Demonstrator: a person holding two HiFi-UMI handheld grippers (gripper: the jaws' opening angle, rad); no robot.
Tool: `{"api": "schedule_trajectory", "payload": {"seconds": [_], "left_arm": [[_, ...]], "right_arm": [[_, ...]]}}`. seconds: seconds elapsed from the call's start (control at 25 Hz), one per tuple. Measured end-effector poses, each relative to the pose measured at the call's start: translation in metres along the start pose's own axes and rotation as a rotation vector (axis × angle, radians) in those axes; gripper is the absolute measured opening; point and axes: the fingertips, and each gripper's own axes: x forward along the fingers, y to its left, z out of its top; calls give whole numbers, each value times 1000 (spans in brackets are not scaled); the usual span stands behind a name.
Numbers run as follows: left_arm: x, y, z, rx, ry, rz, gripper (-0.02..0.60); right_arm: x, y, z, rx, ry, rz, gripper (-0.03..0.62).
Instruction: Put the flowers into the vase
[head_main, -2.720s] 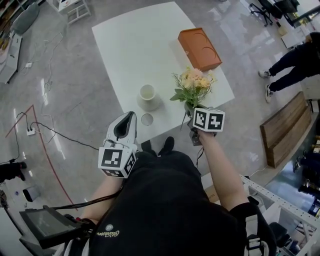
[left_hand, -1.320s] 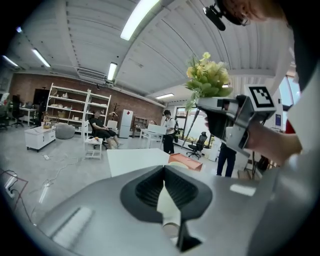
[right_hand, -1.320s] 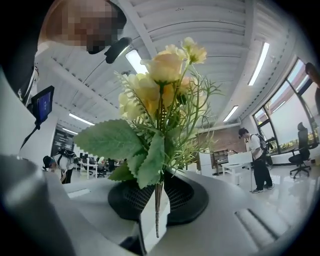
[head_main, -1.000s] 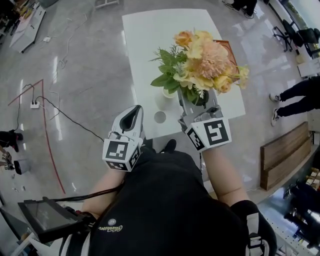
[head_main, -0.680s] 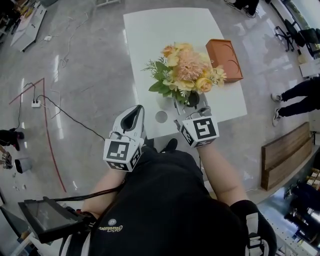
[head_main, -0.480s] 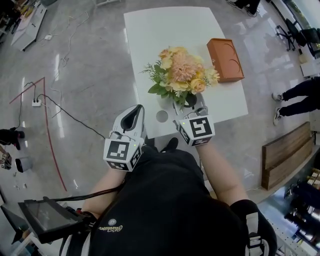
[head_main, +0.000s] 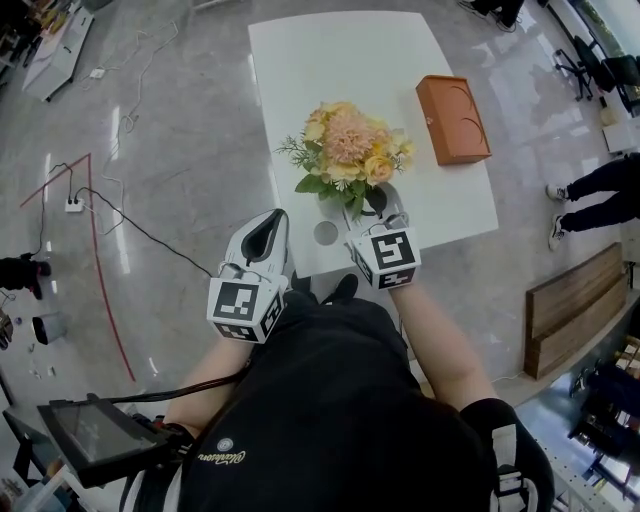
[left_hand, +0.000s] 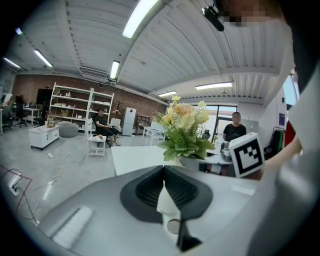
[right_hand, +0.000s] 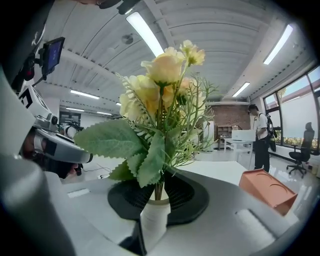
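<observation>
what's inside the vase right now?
The stems of the flowers run down into the mouth of the white vase; blooms and leaves stand above the rim. The vase wall hides how deep the stems reach and anything else inside.

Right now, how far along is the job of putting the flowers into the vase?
Done, it seems: the stems of the flowers already enter the mouth of the white vase on the table. In hand: the right hand-held gripper grips the stems just above the rim. To do: release them and draw back. The left hand-held gripper is shut and empty, away from the vase.
</observation>
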Motion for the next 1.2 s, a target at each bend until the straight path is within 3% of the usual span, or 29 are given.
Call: {"api": "schedule_trajectory", "payload": {"seconds": [0.56, 1.0, 1.2], "left_arm": [[4, -2, 6, 2, 4, -22, 8], [3, -9, 4, 6, -6, -27, 8], [3, -7, 7, 4, -10, -32, 8]], "right_arm": [[2, -3, 3, -26, 54, 13, 94], [-5, -4, -1, -63, 122, 29, 154], [-9, -4, 0, -30, 159, 41, 189]]}}
